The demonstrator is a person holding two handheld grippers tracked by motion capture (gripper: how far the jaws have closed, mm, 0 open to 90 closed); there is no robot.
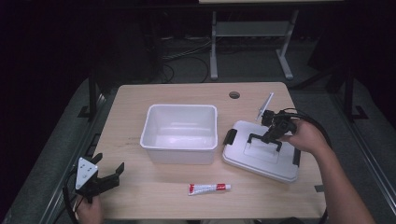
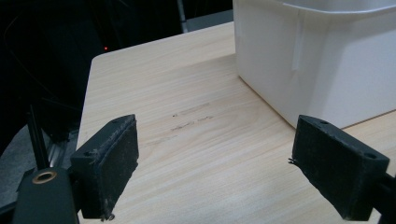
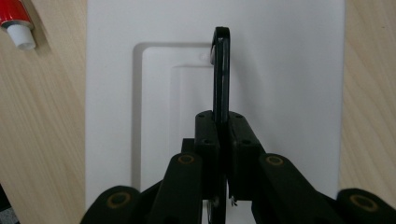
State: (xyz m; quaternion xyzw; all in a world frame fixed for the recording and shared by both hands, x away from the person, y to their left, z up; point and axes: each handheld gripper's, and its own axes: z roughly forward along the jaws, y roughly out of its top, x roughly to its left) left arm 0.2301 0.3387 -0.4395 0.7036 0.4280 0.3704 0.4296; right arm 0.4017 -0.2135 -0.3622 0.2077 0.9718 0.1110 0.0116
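No writing can be read anywhere: the tube [image 1: 209, 188] near the table's front edge carries red and white print, but the letters are too small to make out. It is a small squeeze tube with a white cap, lying flat on its side, and its capped end also shows at the top left corner of the right gripper view [image 3: 17, 23].

The table [image 1: 135, 116] is pale wood-grain laminate with rounded corners and a round cable hole [image 1: 234, 94] near its far edge. At its middle stands the bin [image 1: 181, 133], a rectangular tub of smooth white plastic, open and seemingly empty, with a rolled rim. Its white wall rises at the top right of the left gripper view [image 2: 317, 60].

Right of the bin, near the right edge, lies the lid [image 1: 261, 156], flat white plastic with a recessed rectangular panel and black latches on its short ends. A thin black handle [image 3: 221, 70] stands up from the panel. The right gripper [image 1: 272, 135] is clamped on that handle, its jaws pressed flat against both sides.

The left gripper [image 1: 109, 175] sits at the front left corner, just above the wood, its jaws spread wide with nothing between them. Its black pads [image 2: 109, 163] look rough and a little frayed at the edges.
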